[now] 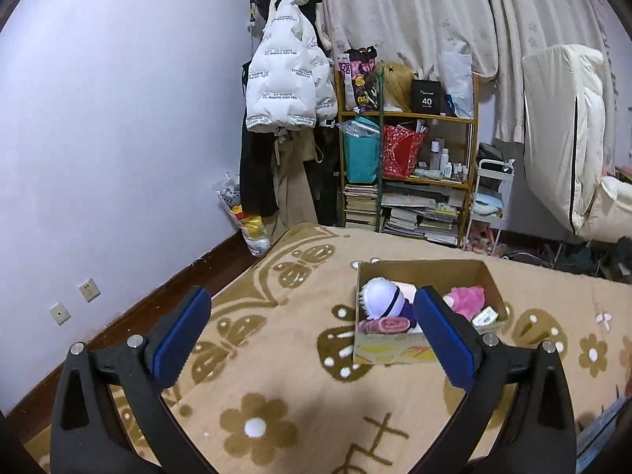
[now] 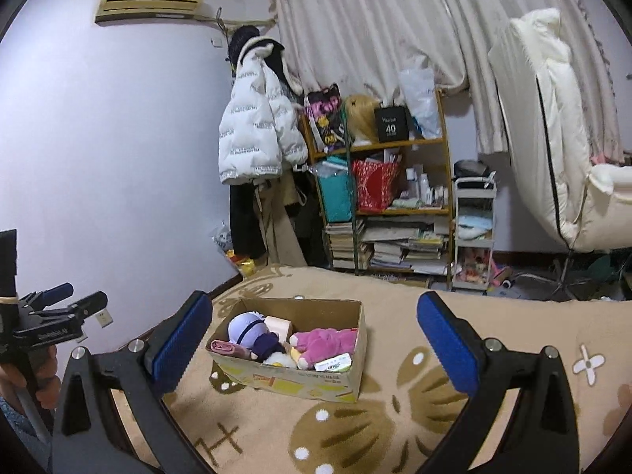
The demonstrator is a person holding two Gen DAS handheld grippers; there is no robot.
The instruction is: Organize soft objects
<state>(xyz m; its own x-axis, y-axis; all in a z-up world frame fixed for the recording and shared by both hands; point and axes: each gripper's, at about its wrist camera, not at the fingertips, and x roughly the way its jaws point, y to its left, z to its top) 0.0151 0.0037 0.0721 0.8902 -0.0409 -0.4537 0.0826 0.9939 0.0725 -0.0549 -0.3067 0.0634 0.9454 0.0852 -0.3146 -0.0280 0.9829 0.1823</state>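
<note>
Sitting packed in the cardboard box, plush toys; both jaws wide, empty.

Hand-held gripper — black arms, blue ribbed pads, silver screws

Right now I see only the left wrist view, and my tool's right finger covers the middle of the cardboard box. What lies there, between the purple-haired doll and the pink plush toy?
Observer: In the right wrist view, a white fluffy piece lies there, against the front wall of the cardboard box, between the purple-haired doll and the pink plush toy.
Operator: Is the right tool holding something?
Observer: No. The right tool is open and empty.
Operator: Can you see my left tool from that side?
Observer: Yes. The left tool shows at the left edge, left of the box and apart from it.
</note>
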